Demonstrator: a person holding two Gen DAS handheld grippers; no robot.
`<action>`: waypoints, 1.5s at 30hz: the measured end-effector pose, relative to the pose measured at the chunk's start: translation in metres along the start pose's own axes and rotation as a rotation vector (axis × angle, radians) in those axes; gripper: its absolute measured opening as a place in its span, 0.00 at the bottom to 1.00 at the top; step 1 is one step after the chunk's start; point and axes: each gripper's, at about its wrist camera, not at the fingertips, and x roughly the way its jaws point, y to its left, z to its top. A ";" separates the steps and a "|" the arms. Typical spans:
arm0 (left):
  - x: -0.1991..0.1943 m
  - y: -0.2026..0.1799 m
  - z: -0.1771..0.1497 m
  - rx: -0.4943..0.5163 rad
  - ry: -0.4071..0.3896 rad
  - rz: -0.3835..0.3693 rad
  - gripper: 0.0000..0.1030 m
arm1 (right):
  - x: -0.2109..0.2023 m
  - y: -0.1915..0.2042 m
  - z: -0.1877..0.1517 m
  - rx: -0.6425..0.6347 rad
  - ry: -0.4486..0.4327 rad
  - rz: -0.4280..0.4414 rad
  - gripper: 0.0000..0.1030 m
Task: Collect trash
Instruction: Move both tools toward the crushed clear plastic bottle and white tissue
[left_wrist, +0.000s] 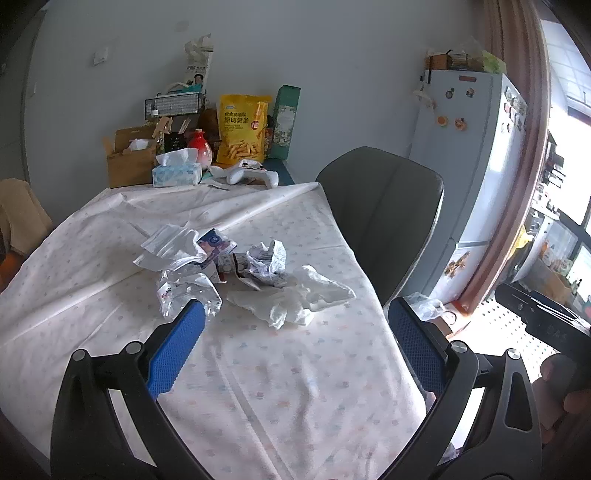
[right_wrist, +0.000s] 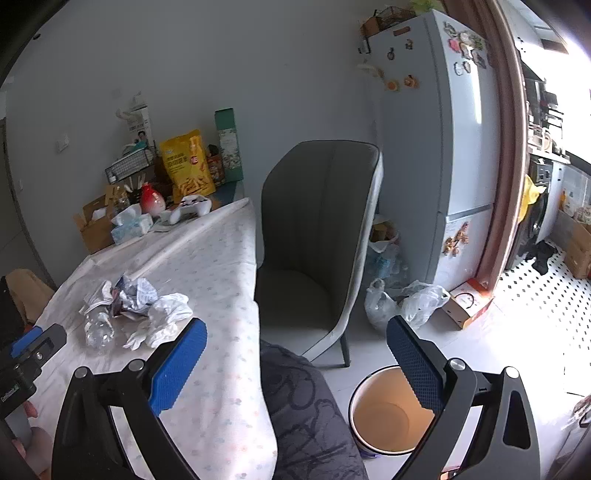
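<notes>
Nearest in the left wrist view, the left gripper (left_wrist: 295, 321) hangs over the tablecloth (left_wrist: 277, 387) with its blue pads spread wide and nothing between them. The right gripper (right_wrist: 295, 343) is likewise spread and empty; it sits off the table's edge, above the person's dark-clothed lap, with the waste bin (right_wrist: 388, 413) on the floor just below its right finger. The bin looks empty, so no trash appears collected yet.

The trash pile lies ahead of the left gripper and slightly left of its centre line. Closest is the crushed clear plastic bottle (left_wrist: 184, 291), just beyond the tip of the left finger (left_wrist: 177, 354), its long axis running roughly away from the camera. Beside it, to the right of the bottle, lies the crumpled white tissue (left_wrist: 295, 299); behind the bottle sit a crumpled printed wrapper (left_wrist: 266, 262) and a white plastic bag (left_wrist: 173, 247), touching one another. From the right gripper the same pile lies well to the left, so the left gripper is judged the nearer one; a short forward reach should bring the bottle between its pads.

Farther behind the pile stand a tissue box (left_wrist: 177, 173), a game controller (left_wrist: 251, 173) and a yellow snack bag (left_wrist: 242, 129). What lies under the bag and wrapper is hidden, and the wrapper's print is too small to read.
</notes>
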 end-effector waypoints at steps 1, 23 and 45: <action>0.000 0.002 0.000 -0.004 0.000 0.002 0.96 | 0.001 0.002 0.000 -0.004 0.004 0.005 0.93; 0.033 0.090 -0.014 -0.135 0.098 0.102 0.96 | 0.064 0.084 0.001 -0.078 0.128 0.239 0.88; 0.120 0.124 -0.004 -0.208 0.247 0.134 0.94 | 0.153 0.134 -0.014 -0.079 0.307 0.383 0.71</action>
